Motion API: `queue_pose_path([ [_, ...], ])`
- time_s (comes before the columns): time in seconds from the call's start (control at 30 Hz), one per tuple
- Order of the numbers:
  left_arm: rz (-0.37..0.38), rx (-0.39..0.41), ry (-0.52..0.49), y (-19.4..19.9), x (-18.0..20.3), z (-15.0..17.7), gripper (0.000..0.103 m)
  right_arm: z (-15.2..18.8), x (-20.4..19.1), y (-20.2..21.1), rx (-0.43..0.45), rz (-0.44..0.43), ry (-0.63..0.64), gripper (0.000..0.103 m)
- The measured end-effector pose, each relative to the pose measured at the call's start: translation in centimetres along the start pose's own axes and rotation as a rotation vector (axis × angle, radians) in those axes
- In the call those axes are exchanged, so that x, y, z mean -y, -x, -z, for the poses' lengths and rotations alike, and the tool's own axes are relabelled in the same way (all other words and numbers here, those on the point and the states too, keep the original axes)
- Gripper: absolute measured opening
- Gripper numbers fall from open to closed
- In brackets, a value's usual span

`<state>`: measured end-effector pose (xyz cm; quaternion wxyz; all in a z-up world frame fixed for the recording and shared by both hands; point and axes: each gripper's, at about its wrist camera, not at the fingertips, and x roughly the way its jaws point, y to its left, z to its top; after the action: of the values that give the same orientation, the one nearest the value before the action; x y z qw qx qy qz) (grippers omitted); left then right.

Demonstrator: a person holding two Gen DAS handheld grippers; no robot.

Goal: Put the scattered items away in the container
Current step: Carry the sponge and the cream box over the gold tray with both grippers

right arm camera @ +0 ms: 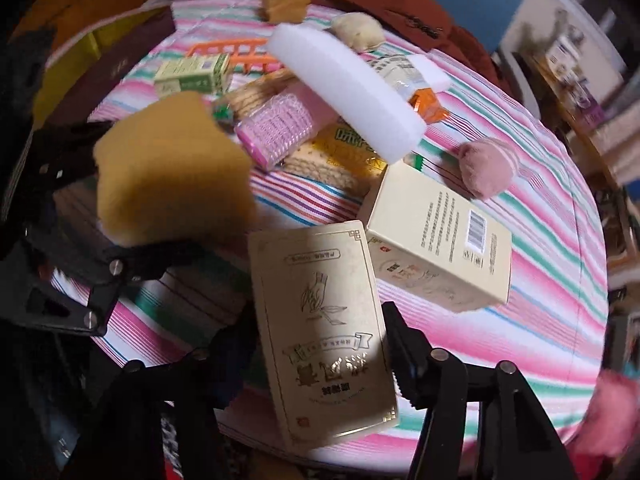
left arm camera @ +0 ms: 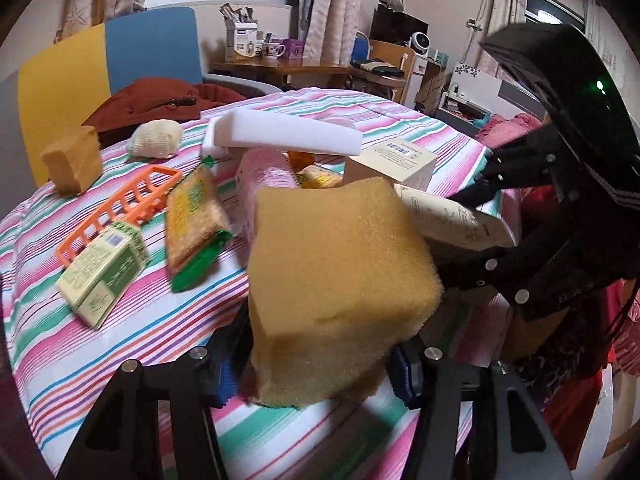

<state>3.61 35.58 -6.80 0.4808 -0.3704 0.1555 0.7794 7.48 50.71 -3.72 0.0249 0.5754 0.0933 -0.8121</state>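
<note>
My left gripper [left arm camera: 316, 372] is shut on a big yellow sponge [left arm camera: 340, 276], held above the striped table; the sponge also shows at the left of the right wrist view [right arm camera: 172, 168]. My right gripper [right arm camera: 316, 368] is shut on a cream box with gold print [right arm camera: 324, 332], also held above the table; this box shows in the left wrist view [left arm camera: 452, 220]. An orange plastic basket [left arm camera: 120, 204] lies on the table's far left and appears again in the right wrist view [right arm camera: 236, 54].
Scattered on the striped tablecloth [right arm camera: 540, 200]: a white foam block [right arm camera: 344, 84], pink package [right arm camera: 280, 128], cracker packs [left arm camera: 196, 216], green box [left arm camera: 104, 276], another cream box [right arm camera: 440, 244], pink pouch [right arm camera: 484, 168], beige pouch [left arm camera: 156, 140], second sponge [left arm camera: 74, 164]. A brown jacket [left arm camera: 160, 100] lies behind.
</note>
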Motion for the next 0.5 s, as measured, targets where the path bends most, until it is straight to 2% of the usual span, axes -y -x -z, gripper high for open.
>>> queue_pose_path([
  [0.17, -0.03, 0.018, 0.023, 2.1, -0.6, 0.9, 0.059, 1.6, -1.3, 1.0, 0.069, -0.021, -0.083, 0.052],
  [0.5, -0.138, 0.079, 0.099, 7.8, -3.8, 2.8, 0.059, 0.6, -5.4, 1.8, 0.219, -0.135, -0.224, 0.052],
])
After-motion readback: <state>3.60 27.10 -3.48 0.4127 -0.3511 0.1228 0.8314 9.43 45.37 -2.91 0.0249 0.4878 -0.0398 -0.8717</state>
